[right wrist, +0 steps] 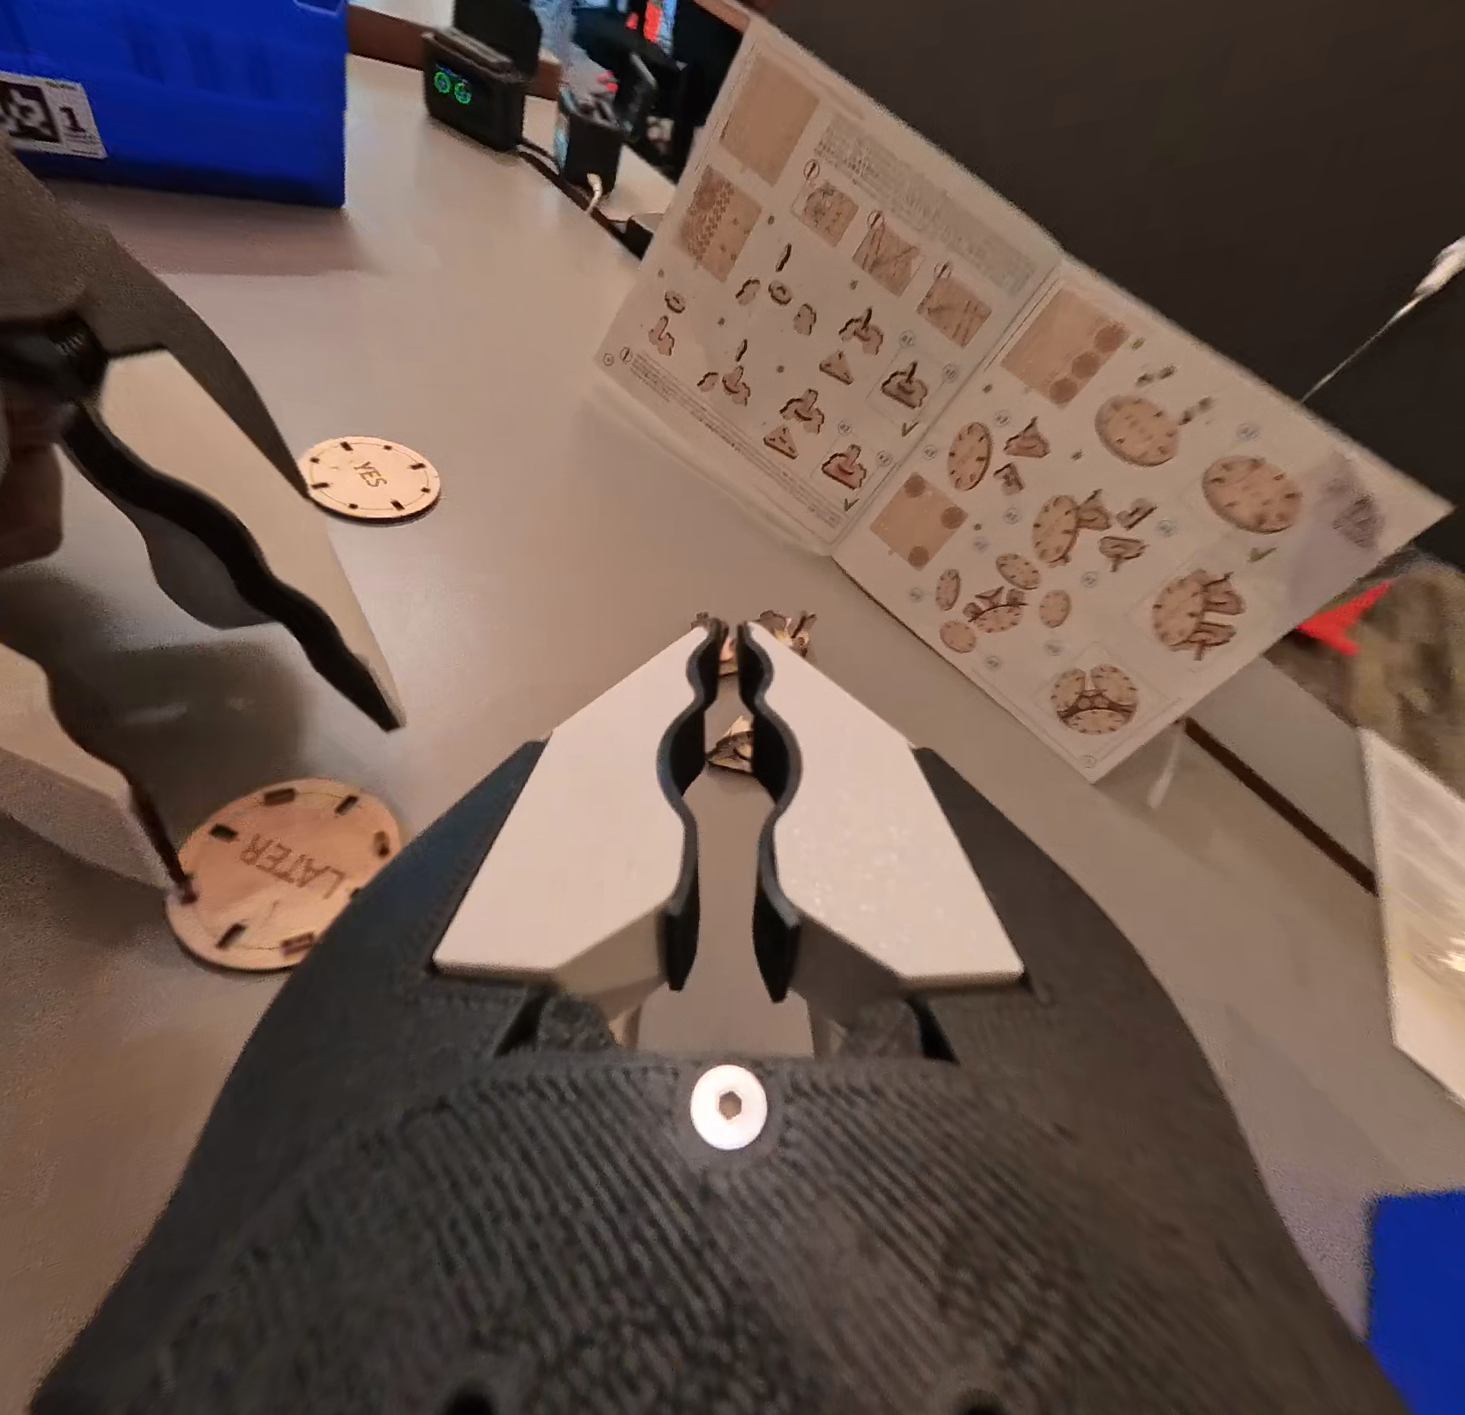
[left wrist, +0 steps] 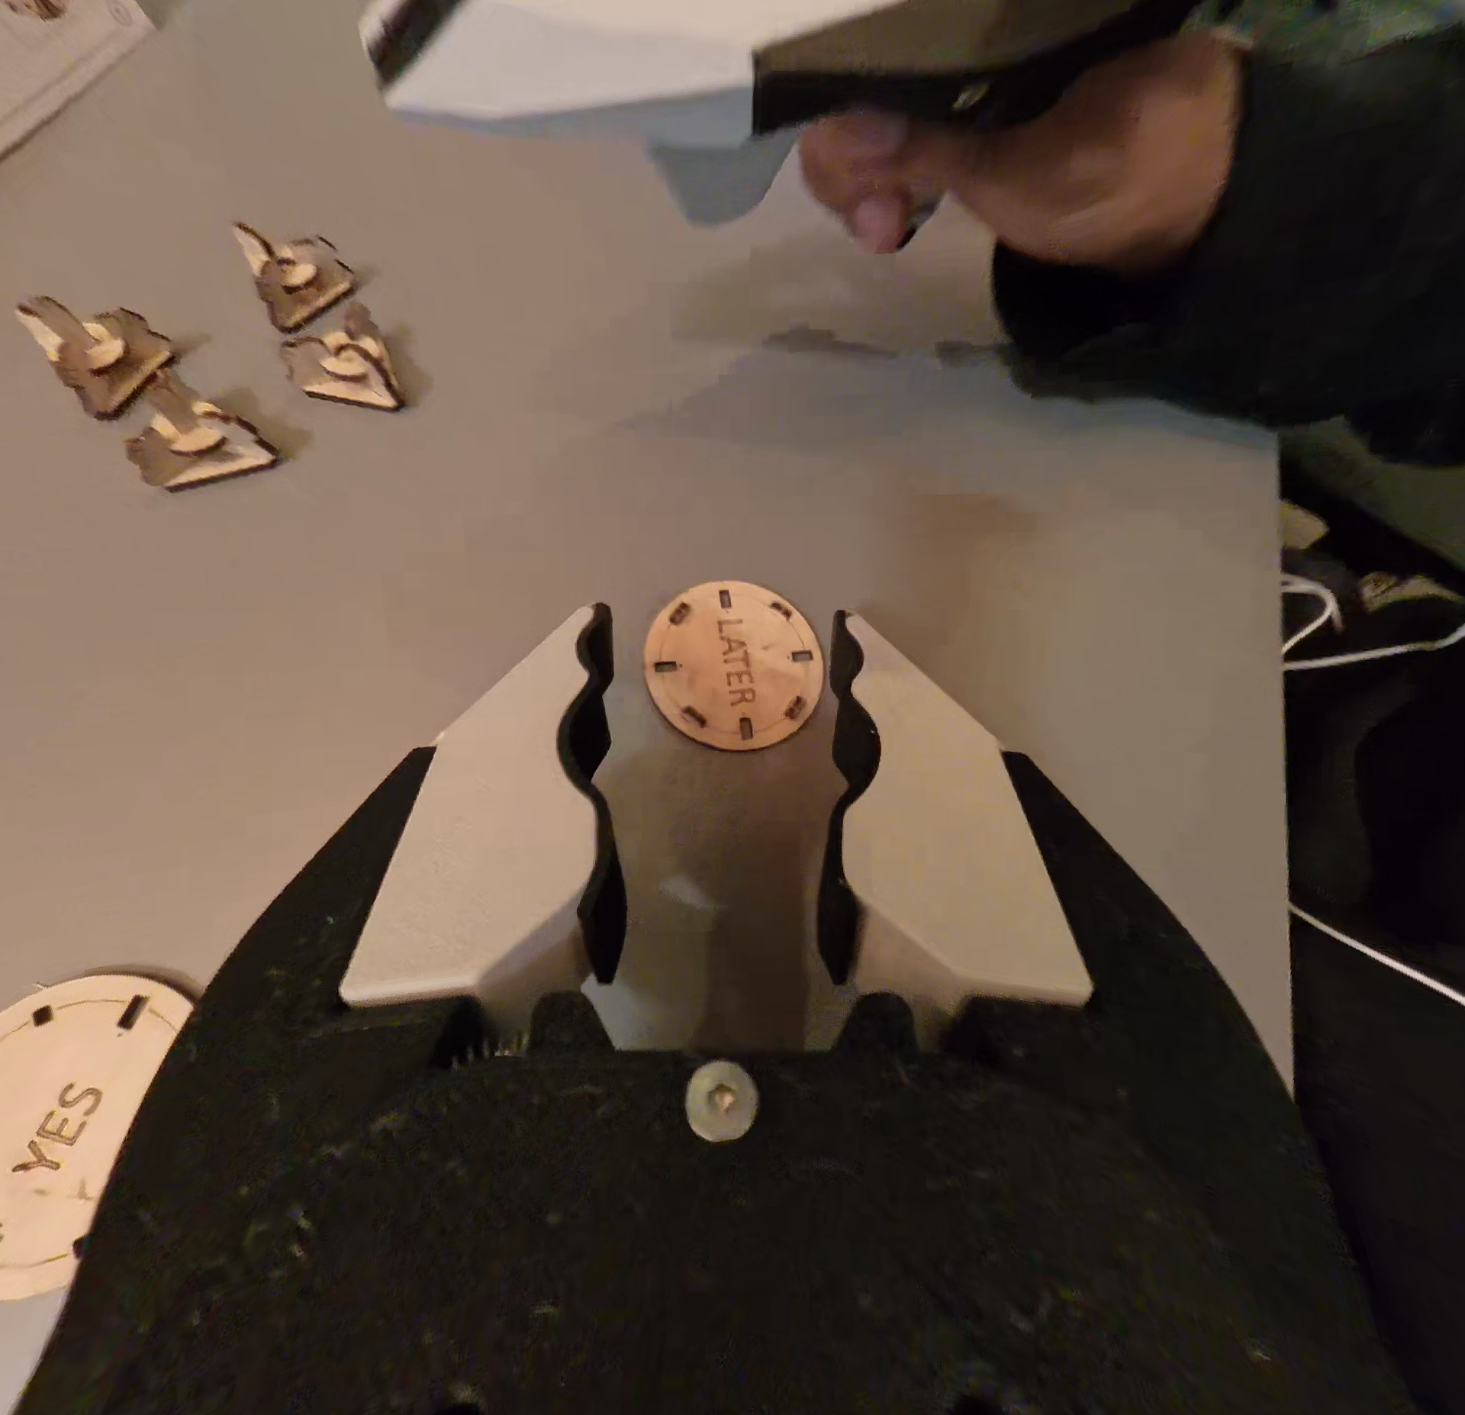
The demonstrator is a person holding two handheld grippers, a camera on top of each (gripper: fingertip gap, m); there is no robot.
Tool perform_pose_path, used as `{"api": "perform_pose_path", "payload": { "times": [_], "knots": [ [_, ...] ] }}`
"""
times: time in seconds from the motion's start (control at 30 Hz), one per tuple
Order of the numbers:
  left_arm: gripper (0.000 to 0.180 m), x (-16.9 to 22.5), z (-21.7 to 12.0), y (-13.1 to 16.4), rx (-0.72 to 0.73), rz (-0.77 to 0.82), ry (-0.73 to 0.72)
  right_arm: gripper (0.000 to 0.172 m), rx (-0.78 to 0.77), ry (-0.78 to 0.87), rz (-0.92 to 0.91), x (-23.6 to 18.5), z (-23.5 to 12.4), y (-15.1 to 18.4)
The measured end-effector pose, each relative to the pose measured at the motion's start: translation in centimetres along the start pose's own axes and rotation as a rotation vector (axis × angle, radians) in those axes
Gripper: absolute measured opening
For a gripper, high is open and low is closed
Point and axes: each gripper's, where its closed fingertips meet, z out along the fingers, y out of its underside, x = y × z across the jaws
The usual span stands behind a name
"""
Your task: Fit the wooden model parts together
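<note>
Left tool (left wrist: 721,624) spread wide, angled down, straddling wooden disc (left wrist: 729,665); right tool (right wrist: 731,635) nearly clenched, bare, aloft.

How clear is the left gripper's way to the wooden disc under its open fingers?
Probably clear. The left gripper is open with the slotted wooden disc lying flat on the grey table between its fingertips, nothing between. Lying flat, though, its thin edge may be awkward to pinch.

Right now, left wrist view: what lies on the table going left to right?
Large wooden disc → four small wooden assemblies → left gripper's open fingers flanking a small wooden disc → table edge, cables.
</note>
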Motion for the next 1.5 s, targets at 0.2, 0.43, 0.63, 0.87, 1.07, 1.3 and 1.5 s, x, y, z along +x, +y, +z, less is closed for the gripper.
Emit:
{"api": "perform_pose_path", "payload": {
  "times": [0.2,0.43,0.63,0.87,1.07,1.3,1.5],
  "knots": [
    [0.055,-3.5,-0.7,-1.0,0.1,-0.18,0.008,0.018,0.008,-0.243,0.167,0.7,2.1,2.0],
    [0.054,-12.5,-0.6,-4.3,0.24,-0.352,-0.261,0.02,-0.067,-0.296,0.315,-0.1,1.3,3.8],
    [0.054,-13.8,0.2,-5.1,0.237,-0.285,-0.339,0.02,-0.06,-0.252,0.192,0.3,0.8,3.6],
    [0.052,-11.4,-1.6,-5.1,0.263,-0.206,-0.313,0.019,-0.027,-0.307,0.169,-1.5,1.2,3.5],
    [0.031,-11.2,-1.6,-4.9,0.308,-0.262,-0.229,0.017,-0.02,-0.282,0.186,-1.0,1.3,3.4],
    [0.02,-8.4,-0.1,-5.2,0.337,-0.39,0.046,0.021,-0.092,-0.296,0.2,-1.6,1.5,4.4],
    [0.016,-7.7,0.1,-5.7,0.351,-0.39,0.096,0.024,-0.106,-0.298,0.201,-1.4,1.6,4.7]
  ]
}}
